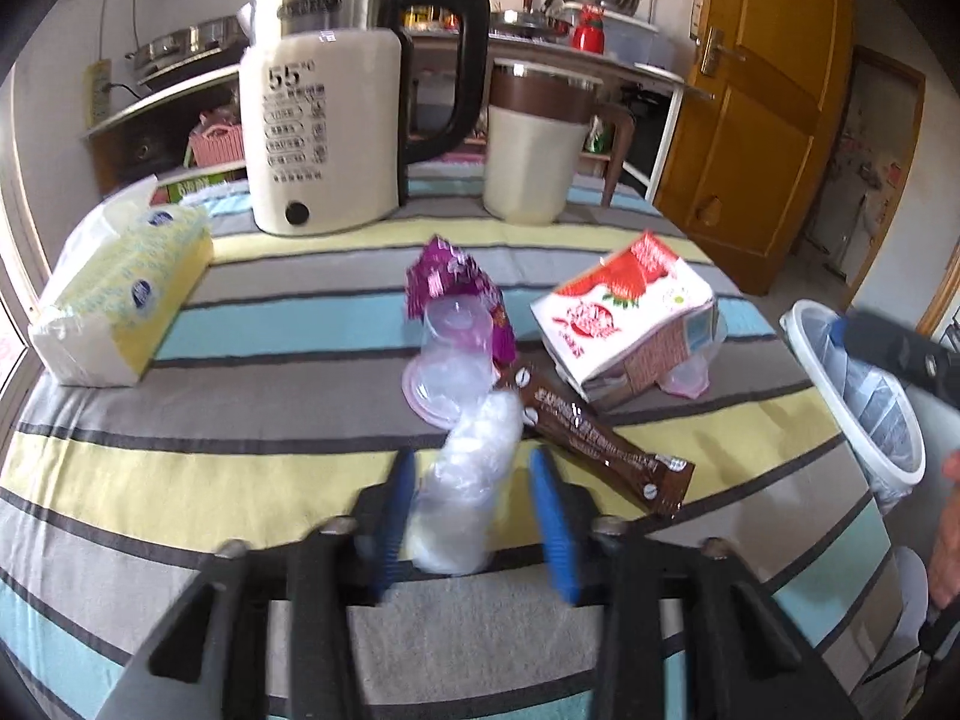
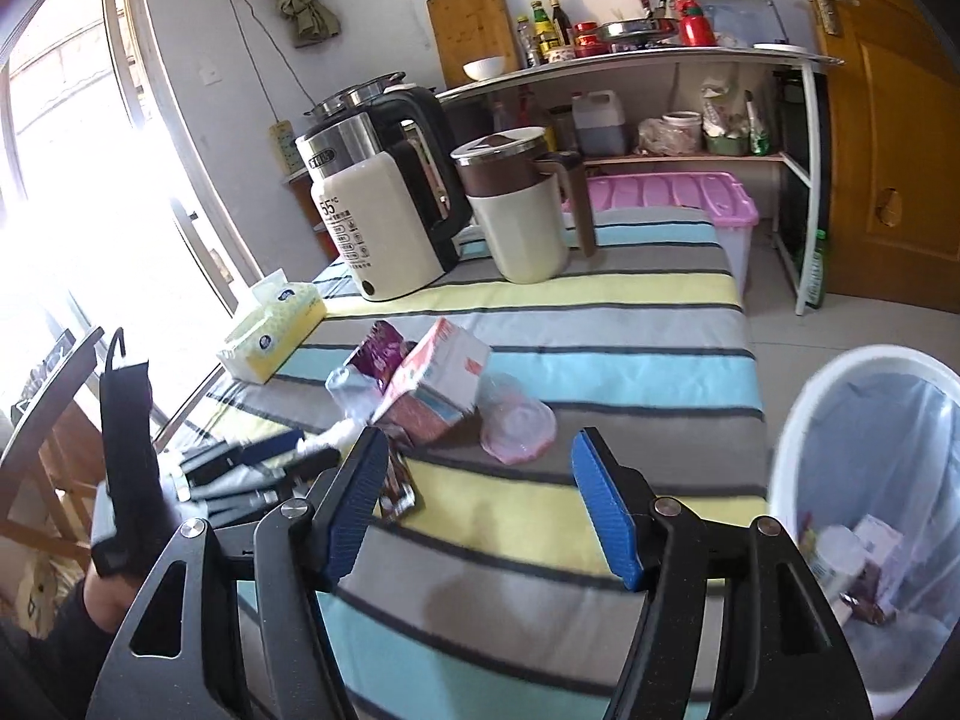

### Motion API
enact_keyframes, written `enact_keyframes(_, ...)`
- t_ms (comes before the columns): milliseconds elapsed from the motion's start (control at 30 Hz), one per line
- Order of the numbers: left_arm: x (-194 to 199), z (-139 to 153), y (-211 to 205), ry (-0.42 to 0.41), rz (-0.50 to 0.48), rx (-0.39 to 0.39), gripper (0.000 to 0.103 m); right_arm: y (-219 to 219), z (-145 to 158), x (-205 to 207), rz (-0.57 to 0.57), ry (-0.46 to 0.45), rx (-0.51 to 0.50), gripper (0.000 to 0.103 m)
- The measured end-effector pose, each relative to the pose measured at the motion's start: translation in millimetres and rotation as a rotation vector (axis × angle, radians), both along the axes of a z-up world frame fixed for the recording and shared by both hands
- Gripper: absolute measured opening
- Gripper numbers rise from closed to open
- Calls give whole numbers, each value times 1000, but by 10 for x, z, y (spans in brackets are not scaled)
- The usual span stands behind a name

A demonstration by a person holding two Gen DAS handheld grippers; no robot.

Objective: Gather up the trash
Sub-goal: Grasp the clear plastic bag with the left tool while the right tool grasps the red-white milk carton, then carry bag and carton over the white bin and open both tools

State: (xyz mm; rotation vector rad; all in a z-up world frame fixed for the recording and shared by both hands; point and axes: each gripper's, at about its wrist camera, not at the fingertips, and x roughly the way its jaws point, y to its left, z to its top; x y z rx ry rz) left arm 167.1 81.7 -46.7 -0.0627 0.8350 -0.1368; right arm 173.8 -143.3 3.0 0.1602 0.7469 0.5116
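Note:
On the striped tablecloth (image 1: 240, 474) lies crumpled clear plastic (image 1: 474, 468), between the blue pads of my left gripper (image 1: 473, 459). The right pad stands apart from it, so the jaws are open. Beyond it lie a brown sachet (image 1: 606, 450), a clear cup with a pink rim (image 1: 447, 360), a purple wrapper (image 1: 450, 282) and a strawberry carton (image 1: 630, 318). My right gripper (image 2: 480, 444) hangs open and empty over the table's near edge, left of the white lined bin (image 2: 798, 420). The bin holds some trash.
A cream kettle (image 1: 324, 120), a cream jug (image 1: 534, 150) and a tissue pack (image 1: 120, 294) stand at the back and left of the table. A pink-lidded box (image 2: 672, 198) and a shelf unit stand behind. A wooden chair (image 2: 48, 420) is at the left.

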Motion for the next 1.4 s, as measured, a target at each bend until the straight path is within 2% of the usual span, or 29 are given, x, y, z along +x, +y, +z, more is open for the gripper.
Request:
enact_keyframes(267,-17,-49,22,8,-31,-51,26,266,-64,503,54,52,10,64)
enact_keyframes(467,-26,-40,58,9,-39,-89,26,406,-200,900,95,145,22,64)
enact_keyframes(733,-35,-32,60,3,-47,-100,26,571,-322,1048,140,209,-41,64)
enact_keyframes(767,-39,-28,62,-1,-46,-100,26,586,-326,1050,142,212,-45,63)
enact_keyframes(800,-43,-28,67,-4,-45,-99,26,595,-330,1052,144,214,-47,56)
enact_keyframes(867,-57,-19,70,-12,-42,-98,26,607,-328,1043,147,219,-45,48)
enact_keyframes(1100,-141,0,72,-22,-27,-90,26,576,-190,900,120,170,-32,40)
enact_keyframes(1400,-285,110,-15,-43,-26,-87,26,402,82,449,67,42,-48,39)
